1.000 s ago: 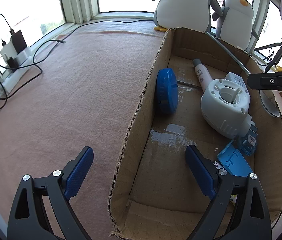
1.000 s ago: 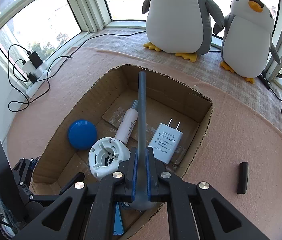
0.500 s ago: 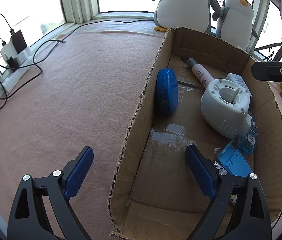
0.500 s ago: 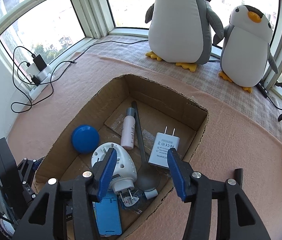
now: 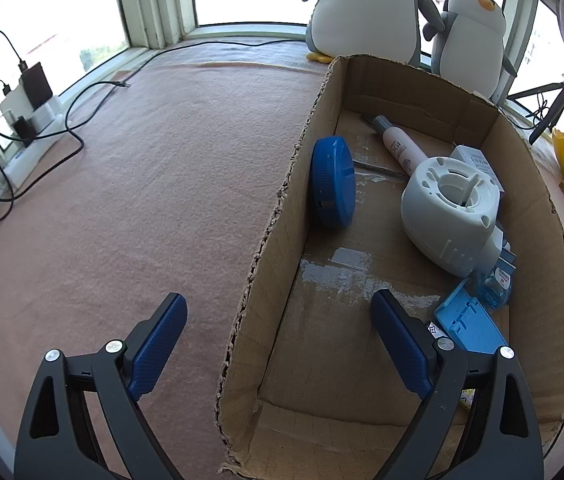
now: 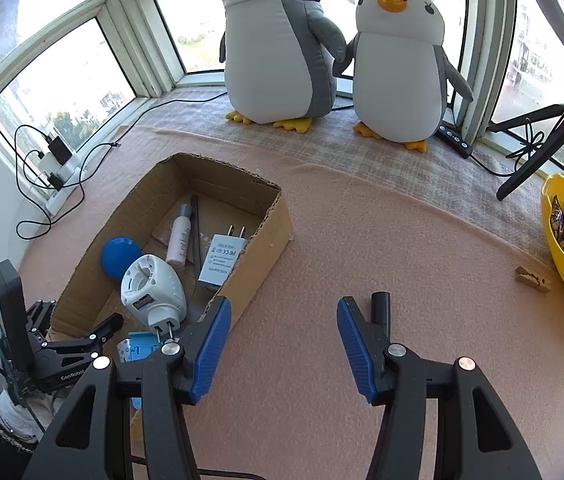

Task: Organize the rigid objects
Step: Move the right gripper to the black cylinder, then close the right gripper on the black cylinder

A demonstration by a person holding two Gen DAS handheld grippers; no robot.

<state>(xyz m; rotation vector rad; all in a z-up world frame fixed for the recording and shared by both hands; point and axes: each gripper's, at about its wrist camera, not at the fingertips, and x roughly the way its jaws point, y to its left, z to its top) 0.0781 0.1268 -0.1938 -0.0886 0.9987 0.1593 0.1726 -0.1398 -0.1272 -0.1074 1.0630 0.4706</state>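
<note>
Your right view alone shows the black stick [image 6: 381,311] on the pink cloth, at 1 o'clock of your right claw [image 6: 282,344], whose jaws gape half-wide over bare cloth, gripping nothing. Your left claw [image 5: 278,344] straddles the cardboard box [image 5: 278,236] wall, jaws wide, touching nothing. Inside the box lie a blue lid [image 5: 333,181], tube [image 5: 400,145], white device [image 5: 448,210] and charger [image 6: 222,254]. Two plush penguins [image 6: 278,40] stand at 12 o'clock by the windows; a yellow bowl [image 6: 562,248] sits at 3 o'clock.
</note>
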